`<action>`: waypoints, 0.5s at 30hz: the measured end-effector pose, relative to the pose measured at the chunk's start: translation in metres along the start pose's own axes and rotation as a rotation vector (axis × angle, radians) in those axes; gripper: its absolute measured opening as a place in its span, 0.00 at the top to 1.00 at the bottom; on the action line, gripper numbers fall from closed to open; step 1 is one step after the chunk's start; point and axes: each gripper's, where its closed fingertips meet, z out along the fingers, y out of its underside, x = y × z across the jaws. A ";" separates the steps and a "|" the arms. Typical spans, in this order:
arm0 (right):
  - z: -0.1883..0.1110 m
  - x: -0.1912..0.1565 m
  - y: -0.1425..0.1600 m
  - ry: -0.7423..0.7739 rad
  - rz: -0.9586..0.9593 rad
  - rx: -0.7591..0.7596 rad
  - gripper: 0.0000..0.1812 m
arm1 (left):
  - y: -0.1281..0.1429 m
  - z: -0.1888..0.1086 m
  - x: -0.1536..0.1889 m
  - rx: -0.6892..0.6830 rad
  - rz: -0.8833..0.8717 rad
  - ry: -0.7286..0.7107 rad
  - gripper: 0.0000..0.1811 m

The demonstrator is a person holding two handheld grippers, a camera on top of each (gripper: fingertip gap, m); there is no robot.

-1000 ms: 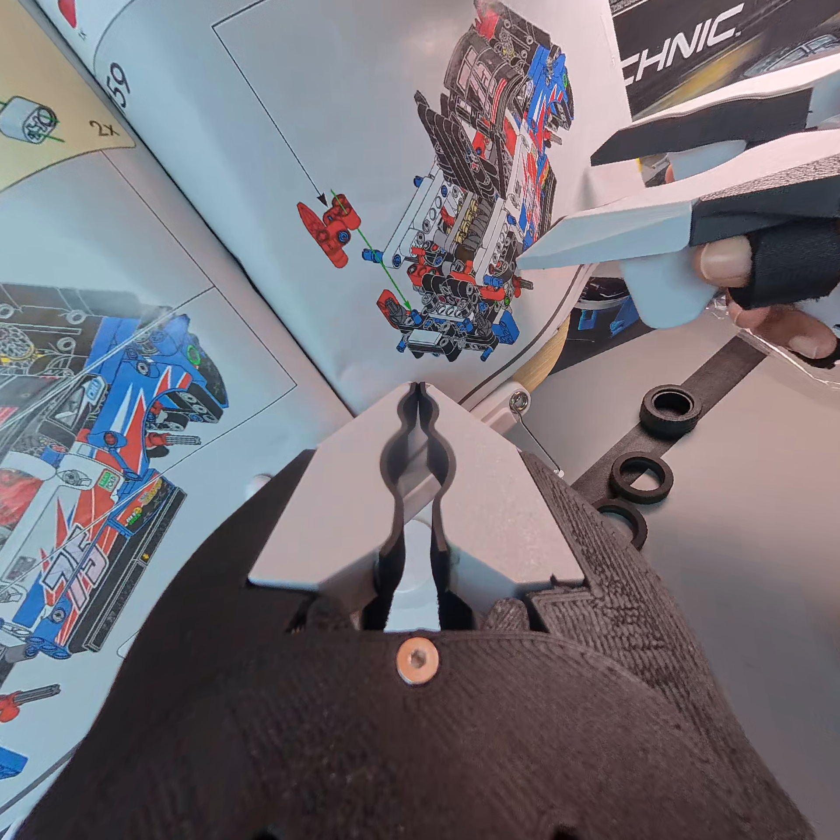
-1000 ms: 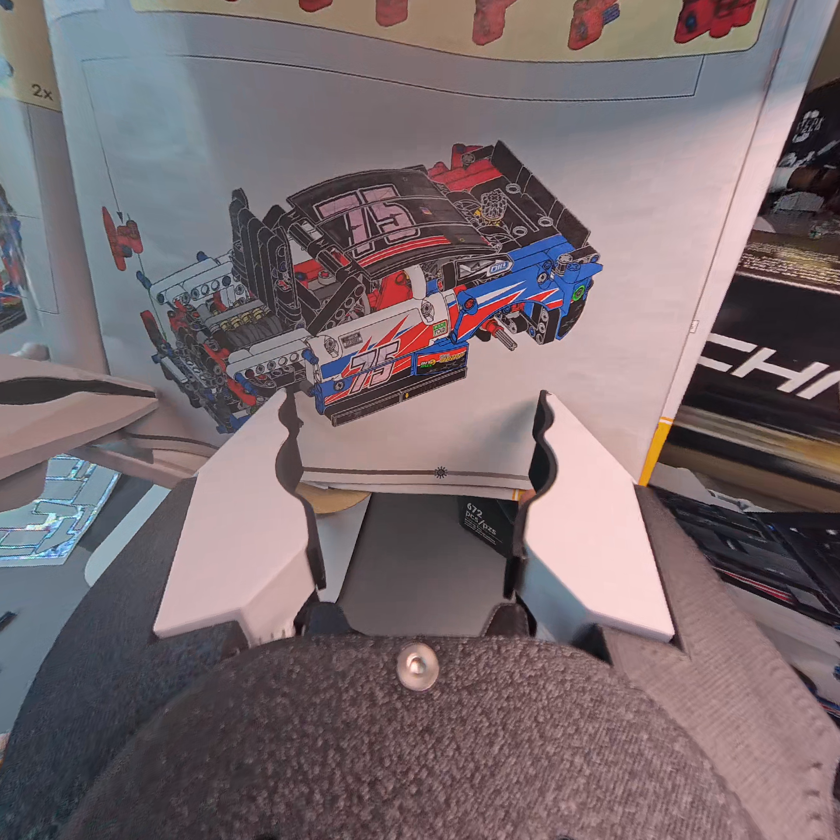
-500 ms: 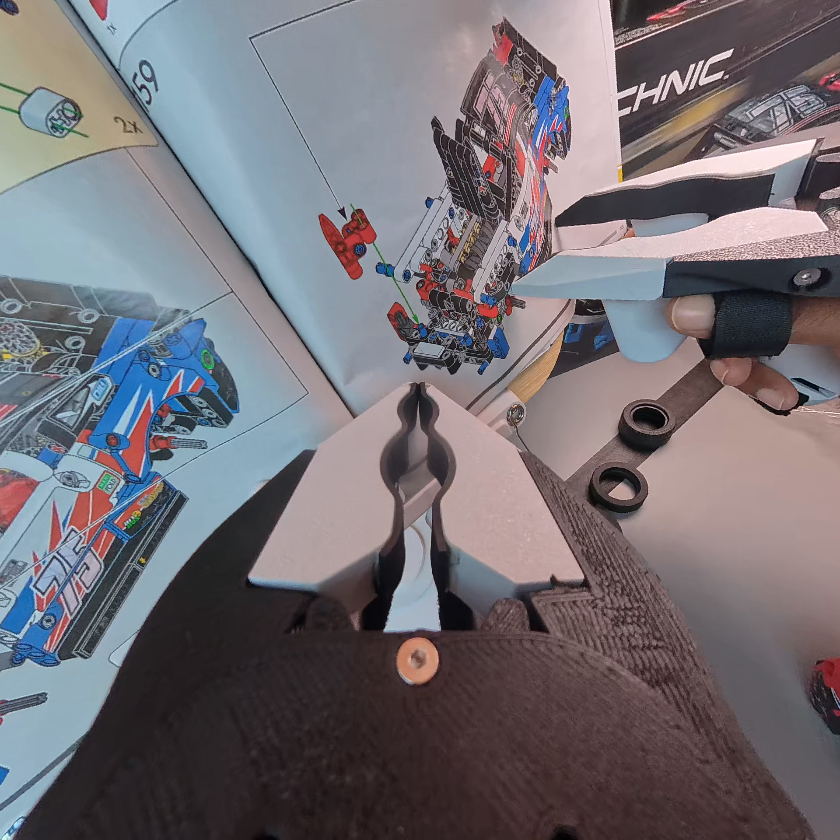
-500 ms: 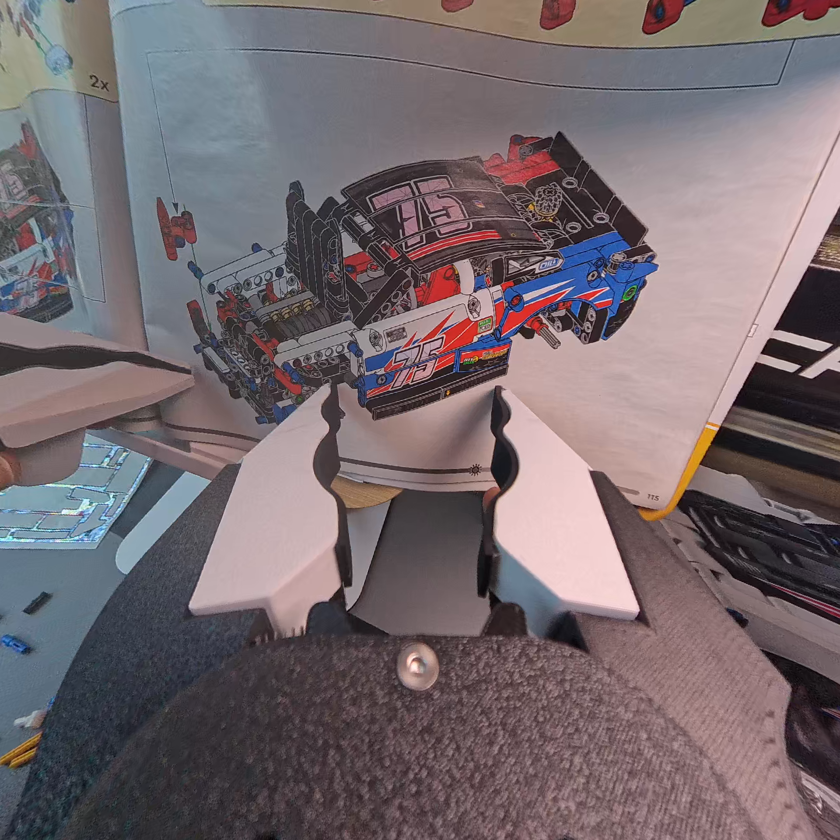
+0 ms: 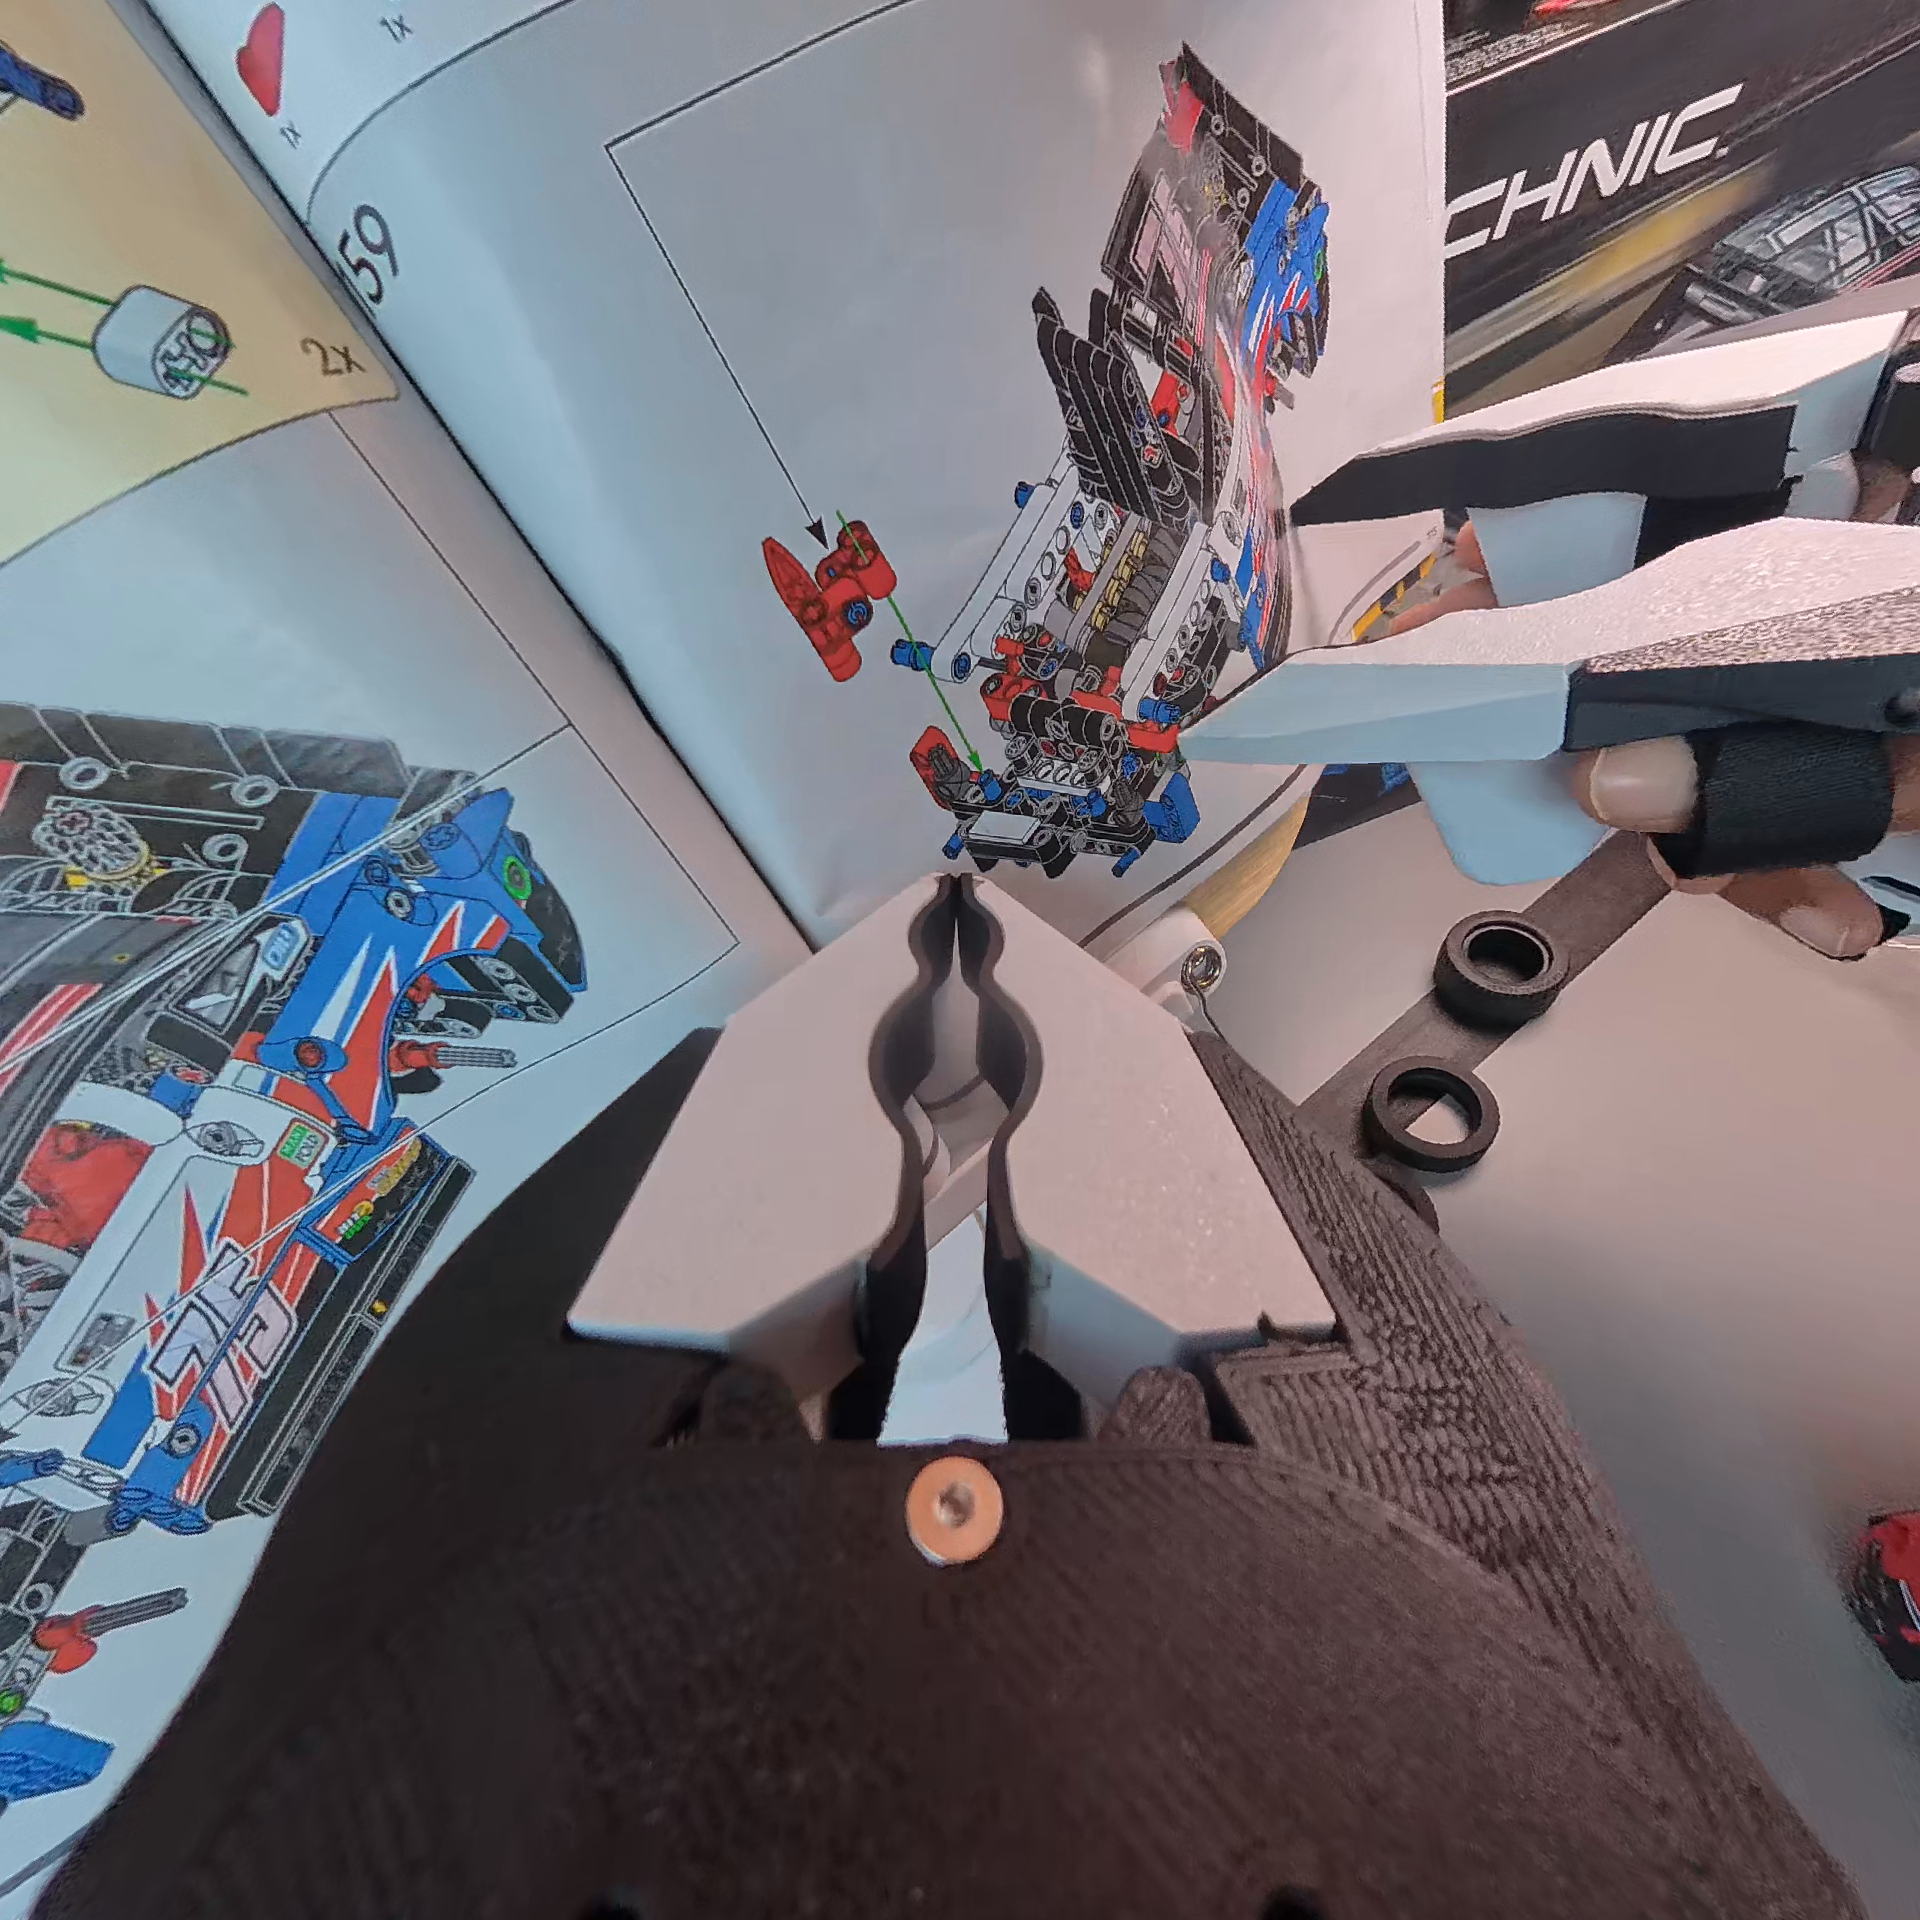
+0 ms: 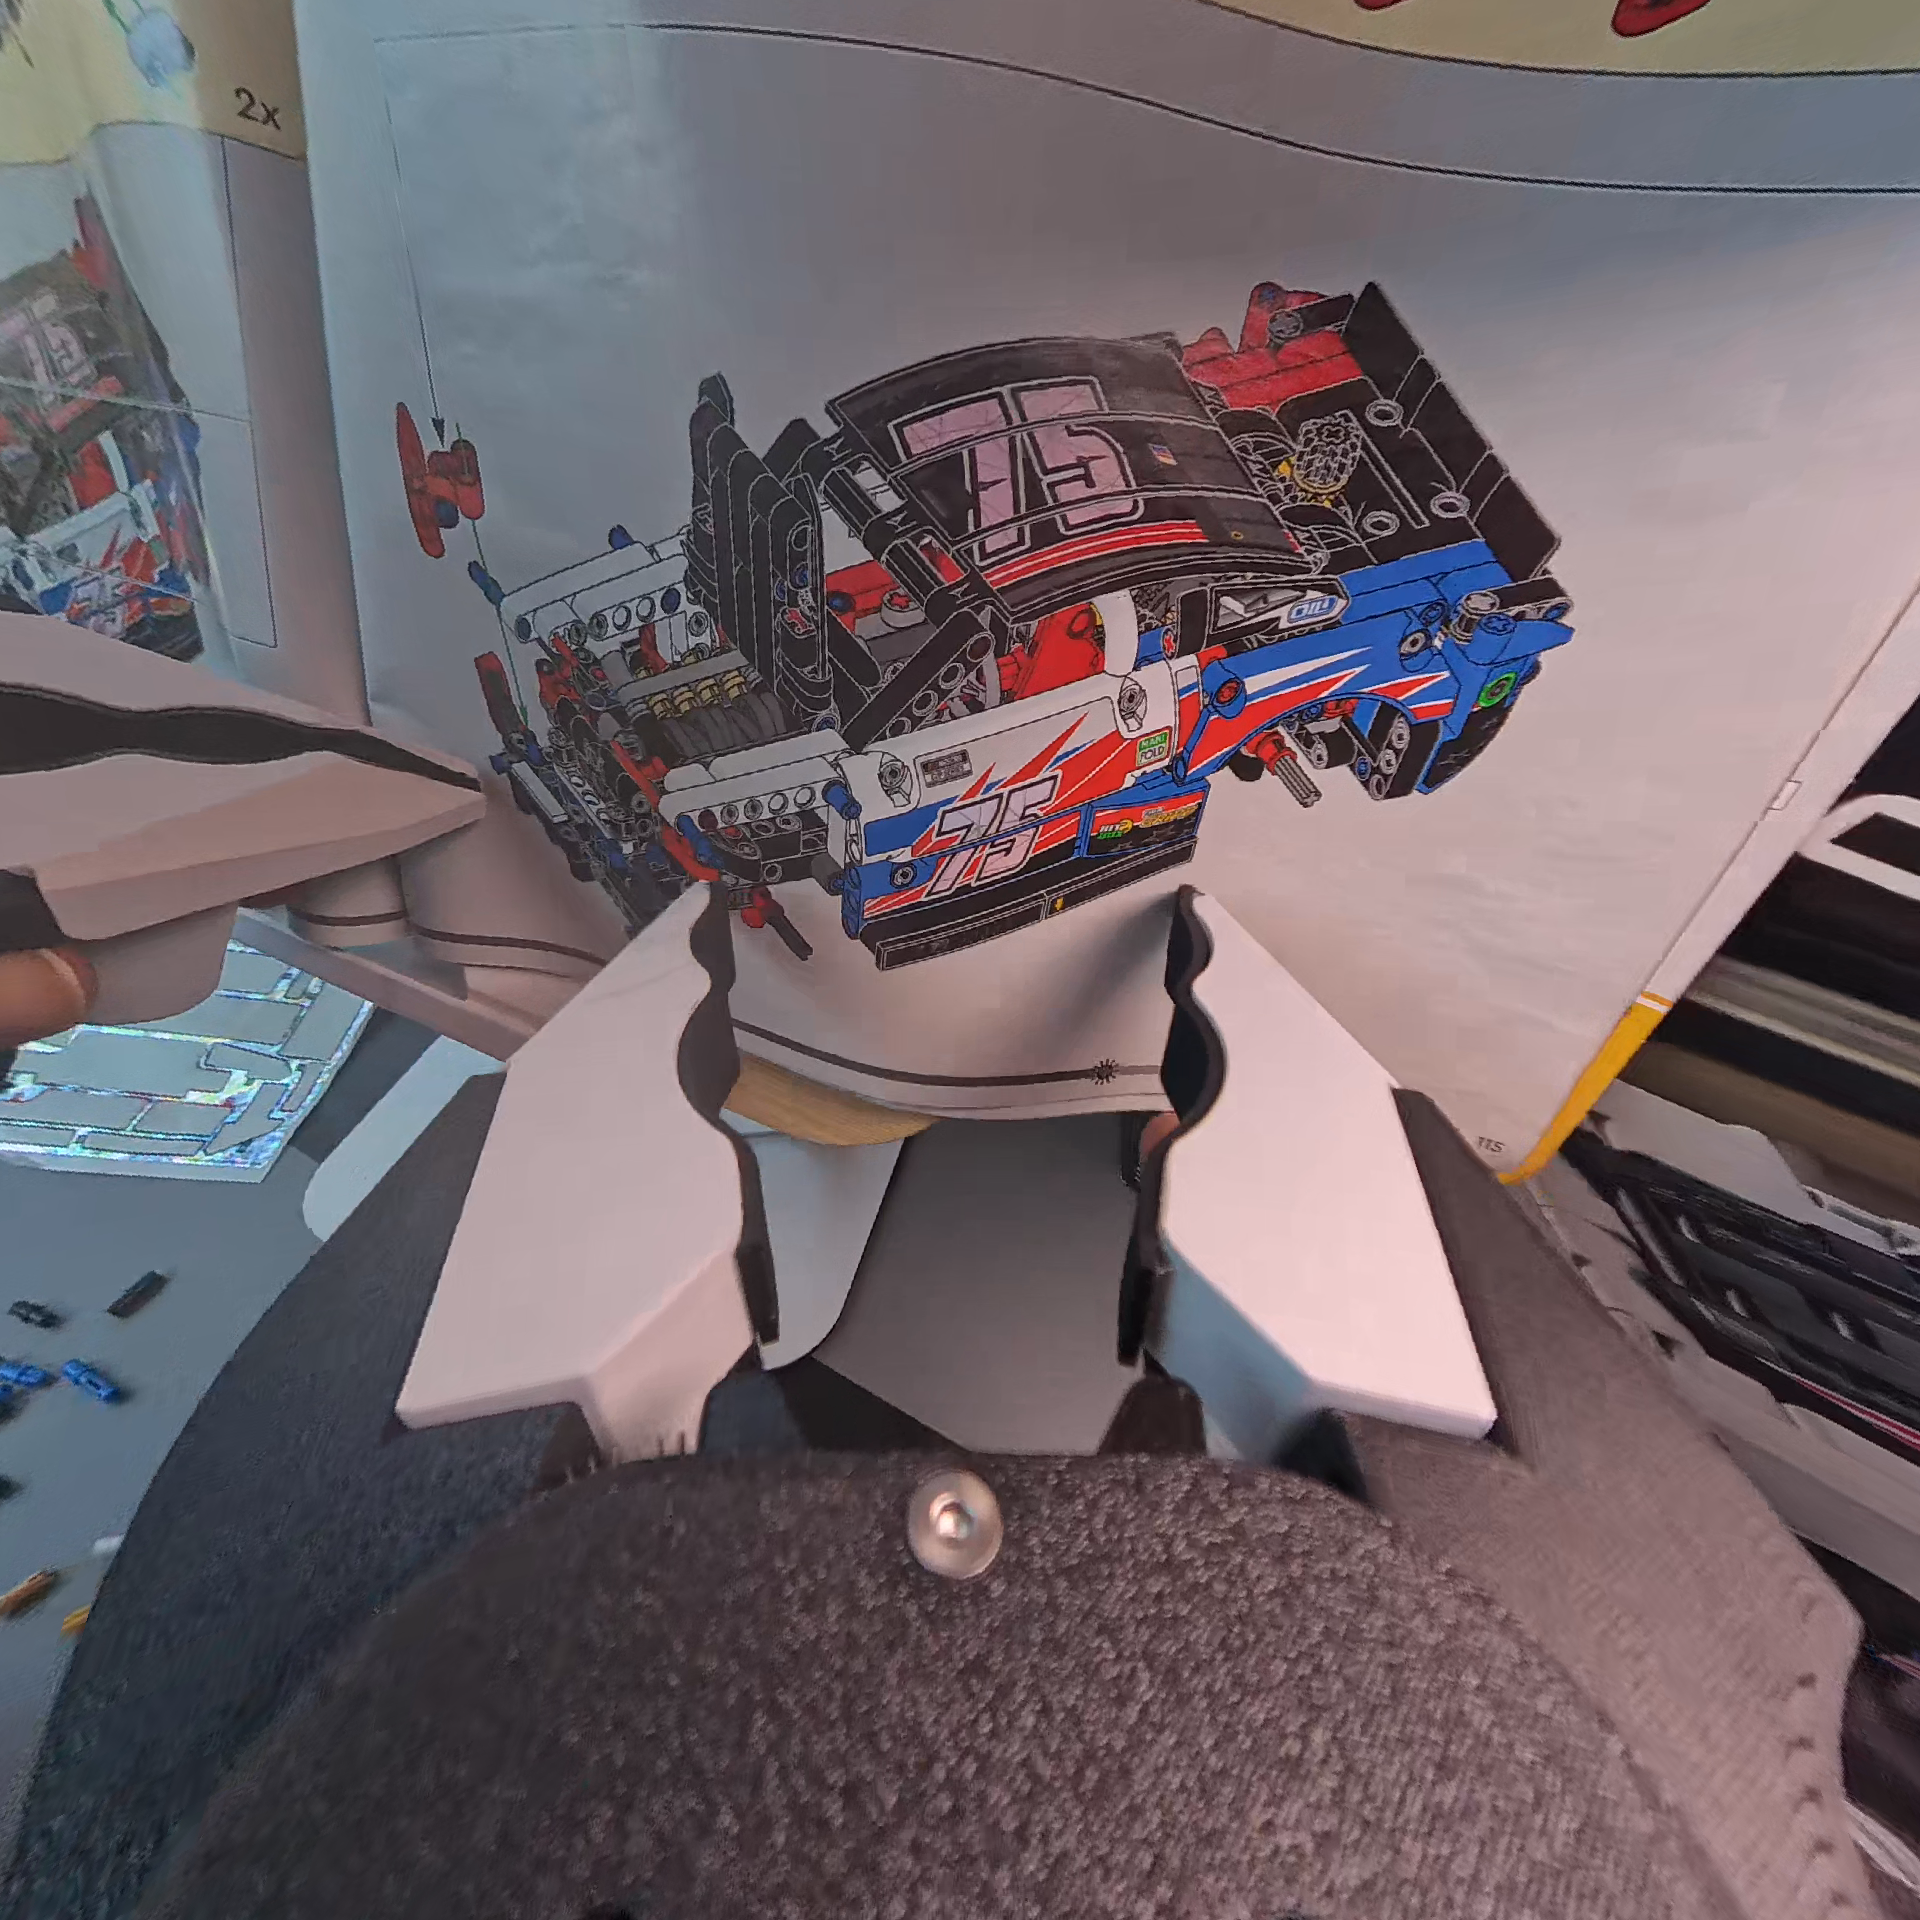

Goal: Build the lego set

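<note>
Since the earlier frames both cameras have drawn closer to the open instruction booklet (image 6: 1039,260), and the printed car drawing now fills more of the right wrist view. That booklet stands propped up across the upper half of both views; two pages show in the left wrist view (image 5: 727,312), with the fold running diagonally between them.

One right hand-held gripper (image 6: 945,914) sits at lower centre of its own view, its two fingers parted with a wide gap and nothing between them; the booklet's lower edge shows through the gap. In the left wrist view it comes in from the right edge (image 5: 1236,623), one tip at the page's edge. One left hand-held gripper (image 5: 956,883) sits at lower centre of its view, tips pressed together, only the scalloped hollow behind them open. I cannot tell whether anything is pinched there.

On the grey surface (image 5: 1714,1299), right of centre, lies one black strip (image 5: 1600,914) carrying two black rings (image 5: 1499,966), (image 5: 1429,1117). A red and black piece (image 5: 1896,1600) pokes in at the right edge. Lower left of the right wrist view shows one shiny sticker sheet (image 6: 177,1091) and a scatter of small loose pieces (image 6: 83,1377), blue, black and yellow, too blurred to count. One dark set box (image 5: 1683,177) stands behind the booklet at upper right.
</note>
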 end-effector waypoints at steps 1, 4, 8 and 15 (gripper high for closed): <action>0.001 -0.001 0.001 0.006 -0.012 -0.007 0.58 | 0.000 0.000 0.000 -0.003 0.000 0.002 1.00; -0.001 -0.002 0.001 0.027 -0.027 -0.008 0.65 | 0.000 0.000 0.000 -0.003 0.002 0.007 1.00; -0.010 0.000 0.001 0.057 -0.066 0.012 0.80 | 0.000 0.000 0.000 -0.004 0.008 0.007 1.00; -0.020 -0.011 0.000 0.008 -0.120 0.042 1.00 | 0.000 -0.001 0.001 -0.004 0.014 0.009 1.00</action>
